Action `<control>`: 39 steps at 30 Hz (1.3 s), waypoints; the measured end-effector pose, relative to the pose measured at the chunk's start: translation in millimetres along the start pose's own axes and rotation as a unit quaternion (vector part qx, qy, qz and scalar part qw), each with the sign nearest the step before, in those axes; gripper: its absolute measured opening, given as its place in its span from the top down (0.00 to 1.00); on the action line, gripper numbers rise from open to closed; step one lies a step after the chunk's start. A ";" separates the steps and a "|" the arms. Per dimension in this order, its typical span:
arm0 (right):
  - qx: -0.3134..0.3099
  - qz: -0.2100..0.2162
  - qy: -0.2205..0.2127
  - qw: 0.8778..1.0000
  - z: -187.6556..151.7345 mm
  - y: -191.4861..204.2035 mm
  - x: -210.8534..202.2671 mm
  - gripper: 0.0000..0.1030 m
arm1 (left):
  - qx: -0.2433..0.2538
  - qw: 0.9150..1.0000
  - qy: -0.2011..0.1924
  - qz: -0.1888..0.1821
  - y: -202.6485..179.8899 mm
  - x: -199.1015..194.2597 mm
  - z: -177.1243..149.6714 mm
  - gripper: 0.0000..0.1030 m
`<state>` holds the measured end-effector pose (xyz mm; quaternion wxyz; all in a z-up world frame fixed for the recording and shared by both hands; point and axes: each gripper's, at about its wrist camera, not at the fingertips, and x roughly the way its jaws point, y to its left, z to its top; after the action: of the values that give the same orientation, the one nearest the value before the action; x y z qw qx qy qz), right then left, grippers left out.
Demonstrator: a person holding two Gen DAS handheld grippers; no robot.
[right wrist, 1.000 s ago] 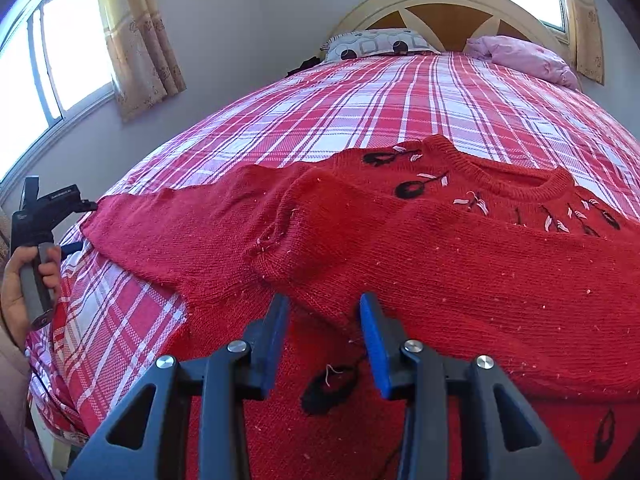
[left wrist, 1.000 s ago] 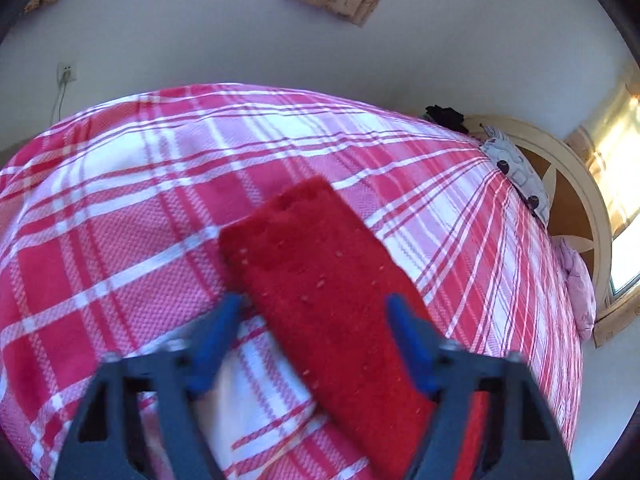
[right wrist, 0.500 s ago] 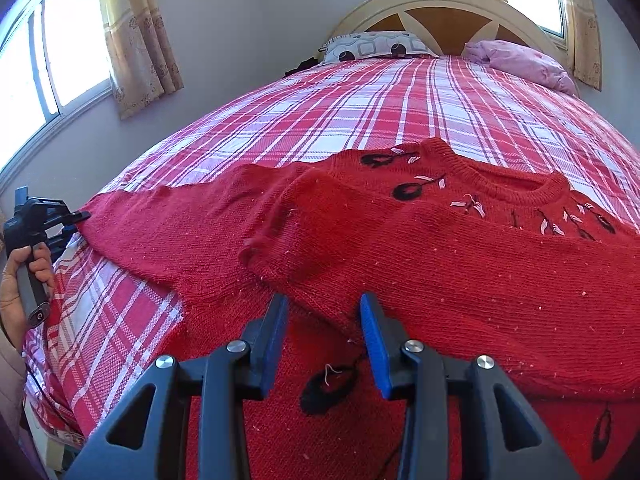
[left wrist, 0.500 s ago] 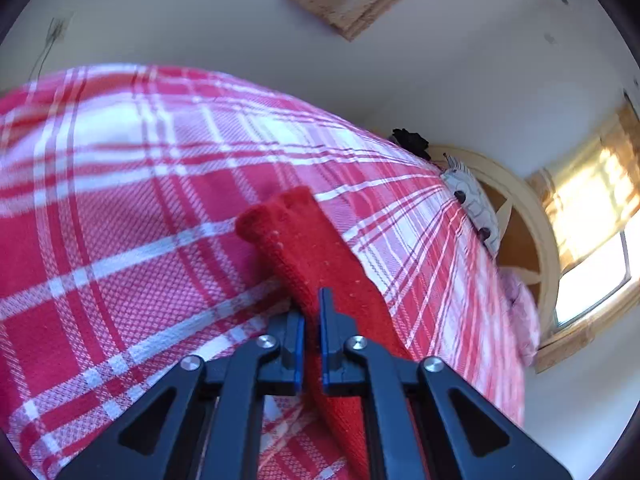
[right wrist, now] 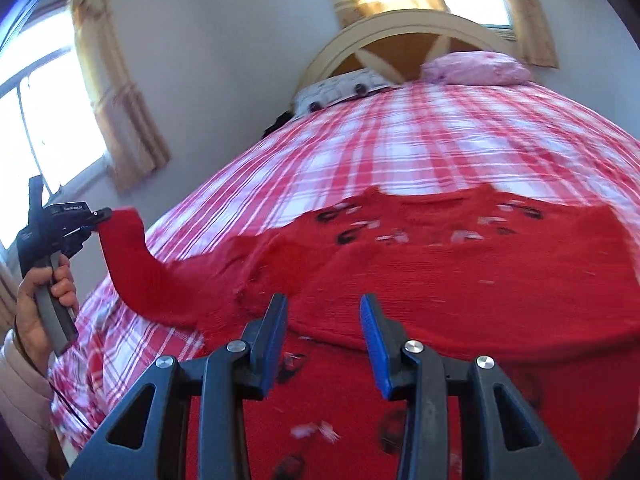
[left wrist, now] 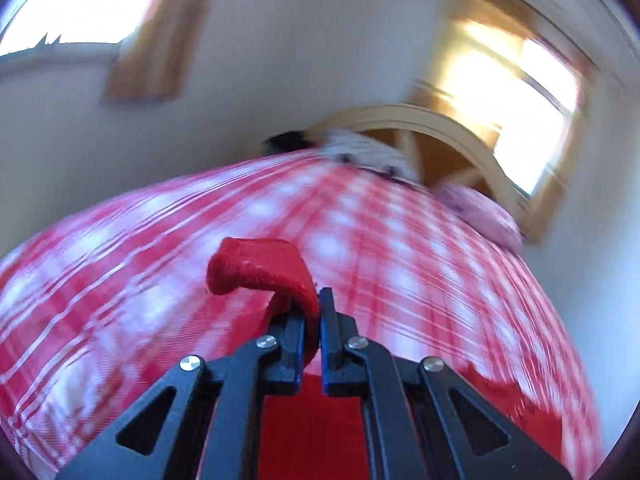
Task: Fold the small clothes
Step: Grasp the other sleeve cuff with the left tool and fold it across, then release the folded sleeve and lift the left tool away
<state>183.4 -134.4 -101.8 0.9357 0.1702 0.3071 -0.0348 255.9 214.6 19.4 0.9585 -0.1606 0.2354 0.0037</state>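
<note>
1. My left gripper (left wrist: 311,312) is clenched on the cuff of the red knitted sweater's sleeve (left wrist: 256,266), lifted off the red-and-white checked bedspread (left wrist: 120,280); motion blur smears everything beyond.
2. My right gripper (right wrist: 324,320) hangs released over the sweater body (right wrist: 460,272); its near hem is cut off.

Left claw (right wrist: 105,213) pinches the red sweater's sleeve (right wrist: 132,264) off the plaid bed (right wrist: 400,152); right claw (right wrist: 324,320) hangs parted above it
</note>
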 end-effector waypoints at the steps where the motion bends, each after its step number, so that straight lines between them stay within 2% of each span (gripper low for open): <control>1: 0.009 -0.010 -0.004 1.000 0.7 -9.8 -8.8 0.62 | 0.029 0.999 -0.004 -0.021 -28.1 -4.9 -6.6 0.94; 4: 0.028 -0.048 -0.014 0.998 -1.7 -37.7 -33.0 0.62 | 0.089 0.992 -0.003 -0.088 -99.4 -16.2 -33.7 0.94; 6: 0.049 -0.069 -0.018 0.996 -5.7 -58.1 -48.8 0.62 | 0.135 0.983 0.005 -0.121 -147.7 -19.5 -62.4 0.94; 9: 0.079 -0.089 -0.019 0.993 -15.0 -84.4 -68.2 0.62 | 0.180 0.971 0.024 -0.156 -194.0 -19.8 -104.9 0.94; 12: 0.093 -0.106 -0.021 0.990 -24.0 -101.1 -83.9 0.62 | 0.239 0.955 0.056 -0.166 -231.2 -16.5 -158.0 0.94; 14: 0.098 -0.110 -0.019 0.989 -27.2 -108.2 -90.1 0.62 | 0.263 0.946 0.087 -0.170 -244.8 -16.5 -179.3 0.90; 15: 0.101 -0.110 -0.019 0.989 -28.9 -111.3 -92.8 0.62 | 0.276 0.939 0.112 -0.173 -248.0 -13.9 -191.3 0.86; 17: 0.105 -0.105 -0.015 0.989 -30.6 -115.3 -94.9 0.61 | 0.294 0.928 0.145 -0.177 -251.3 -20.0 -203.5 0.68; 18: 0.109 -0.097 -0.012 0.989 -32.0 -115.9 -94.5 0.60 | 0.299 0.924 0.161 -0.178 -249.9 -21.7 -206.6 0.40; 19: 0.118 -0.082 -0.010 0.990 -31.8 -118.2 -93.8 0.51 | 0.295 0.923 0.168 -0.179 -243.2 -26.9 -206.7 0.23; 20: 0.127 -0.069 -0.009 0.990 -31.9 -119.1 -93.5 0.39 | 0.287 0.927 0.160 -0.182 -235.7 -40.4 -207.8 0.21; 21: 0.139 -0.050 -0.010 0.989 -31.1 -120.8 -93.3 0.36 | 0.276 0.931 0.149 -0.186 -225.2 -49.7 -202.6 0.21; 24: 0.148 -0.010 -0.015 0.989 -23.4 -116.6 -93.5 0.34 | 0.248 0.942 0.130 -0.187 -193.5 -78.6 -191.9 0.19; 27: 0.122 0.018 -0.013 0.992 -10.3 -101.6 -83.6 0.34 | 0.210 0.958 0.116 -0.156 -158.5 -90.9 -177.9 0.09; 30: 0.096 -0.018 -0.002 0.995 1.1 -96.5 -59.9 0.34 | 0.186 0.966 0.116 -0.135 -137.6 -85.8 -169.4 0.09; 35: 0.101 -0.035 0.065 0.992 -9.9 -99.4 -5.4 0.34 | 0.164 0.975 0.116 -0.094 -108.2 -79.5 -167.1 0.09; 37: 0.068 -0.053 0.047 0.995 -13.9 -88.6 -0.5 0.34 | 0.156 0.976 0.124 -0.084 -98.8 -77.7 -169.0 0.09; 38: 0.051 -0.061 0.047 0.996 -14.3 -84.7 2.6 0.36 | 0.152 0.976 0.128 -0.084 -94.8 -77.0 -169.8 0.09; 39: 0.036 -0.072 0.056 0.995 -13.7 -80.5 7.5 0.44 | 0.150 0.976 0.131 -0.087 -91.6 -76.7 -171.4 0.09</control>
<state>168.2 -205.1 -140.4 0.9053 0.1830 0.3690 -0.1039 118.1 79.9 -61.4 0.9291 -0.0341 0.3422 -0.1360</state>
